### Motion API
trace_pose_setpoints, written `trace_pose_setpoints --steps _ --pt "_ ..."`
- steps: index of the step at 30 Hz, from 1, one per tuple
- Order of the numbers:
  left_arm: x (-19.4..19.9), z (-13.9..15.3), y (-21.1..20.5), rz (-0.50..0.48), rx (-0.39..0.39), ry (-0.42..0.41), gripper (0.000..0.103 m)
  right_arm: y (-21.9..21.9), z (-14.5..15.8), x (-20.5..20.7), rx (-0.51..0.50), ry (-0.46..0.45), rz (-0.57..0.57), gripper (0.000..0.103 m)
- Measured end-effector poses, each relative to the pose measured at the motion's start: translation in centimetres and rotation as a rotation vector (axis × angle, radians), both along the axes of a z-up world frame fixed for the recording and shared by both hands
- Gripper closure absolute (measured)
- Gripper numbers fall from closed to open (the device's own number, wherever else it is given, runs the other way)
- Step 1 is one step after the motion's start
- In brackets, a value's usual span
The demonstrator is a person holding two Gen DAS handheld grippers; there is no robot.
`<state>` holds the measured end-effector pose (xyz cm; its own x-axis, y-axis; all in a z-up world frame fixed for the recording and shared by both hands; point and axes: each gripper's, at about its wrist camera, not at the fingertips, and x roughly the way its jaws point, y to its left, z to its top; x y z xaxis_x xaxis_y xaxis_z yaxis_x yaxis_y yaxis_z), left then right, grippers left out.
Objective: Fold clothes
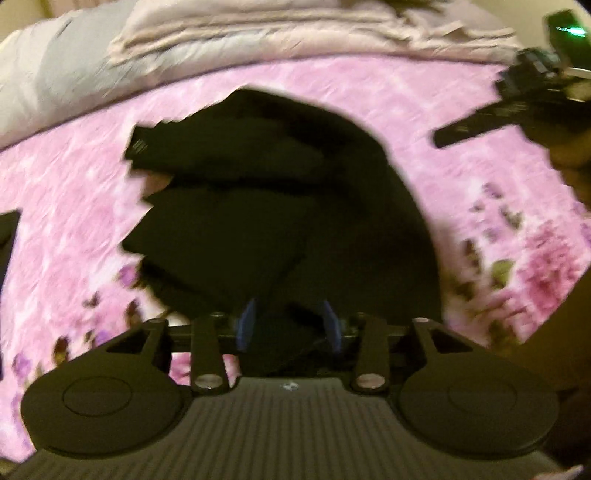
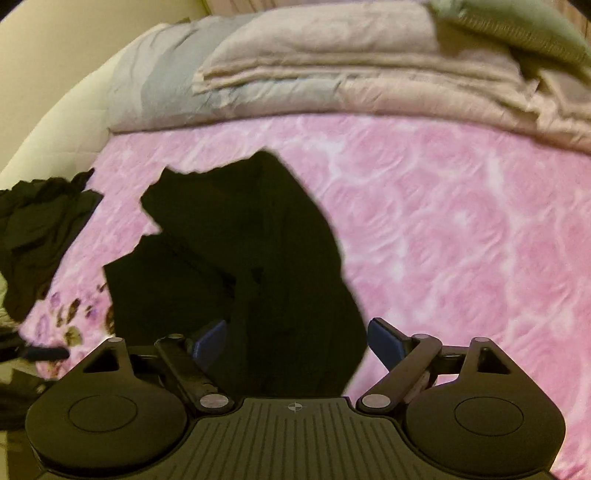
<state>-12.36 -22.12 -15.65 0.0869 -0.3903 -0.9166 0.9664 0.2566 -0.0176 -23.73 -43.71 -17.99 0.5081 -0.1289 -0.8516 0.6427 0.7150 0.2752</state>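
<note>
**Bedspread, dark garment, both grippers free**

Bedspread (image 2: 461,229) in pink with a rose print covers the bed, with darker flower motifs toward its near edge. Along the far edge lies a stack of folded beige and grey bedding (image 2: 332,74), with a green pillow (image 2: 517,29) at the far right corner. A pale wall rises beyond the left edge.

The black garment (image 2: 240,258) lies partly folded in the middle of the bed, flat on the bedspread. Wide bare spread stays open to its right. A second dark heap of clothes (image 2: 40,229) sits at the left edge.

The left gripper (image 1: 290,325) hovers over the garment's near part, its fingers moderately apart, clamping nothing. The right gripper (image 2: 295,341) has its fingers spread wide, also empty.

Blur and blackness hide the garment's folds and type.
</note>
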Motion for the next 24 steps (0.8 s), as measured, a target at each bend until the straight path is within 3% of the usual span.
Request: trace_pose_setpoints --steps 4,7,11,12,14,15,22,24 --pt "3.3 -2.1 0.8 0.060 0.039 -0.011 0.062 1.6 -2.1 3.9 0.009 0.025 0.051 0.017" --pt "5.5 -3.6 0.3 0.085 0.037 -0.010 0.058 2.1 -5.4 6.5 -0.005 0.082 0.057 0.017" --pt "7.1 -5.4 -1.6 0.045 0.027 -0.004 0.057 1.9 -10.2 8.0 0.035 0.191 0.031 0.020" --pt "7.2 -5.6 -2.1 0.023 0.022 -0.006 0.056 1.8 -10.7 7.9 0.038 0.209 0.016 0.053" --pt "7.4 -5.9 -2.9 -0.024 0.017 -0.015 0.053 1.0 -10.7 6.8 0.063 0.212 -0.025 0.090" --pt "7.5 -6.1 -3.2 -0.045 0.016 -0.017 0.053 0.6 -10.1 5.8 0.062 0.208 -0.048 0.095" --pt "7.9 -5.9 -4.5 -0.143 -0.013 -0.011 0.051 -4.8 -3.0 -4.1 -0.087 0.226 -0.279 0.097" --pt "7.5 -5.8 -4.7 -0.182 -0.015 -0.020 0.049 -5.9 -2.3 -6.6 -0.083 0.218 -0.329 0.097"
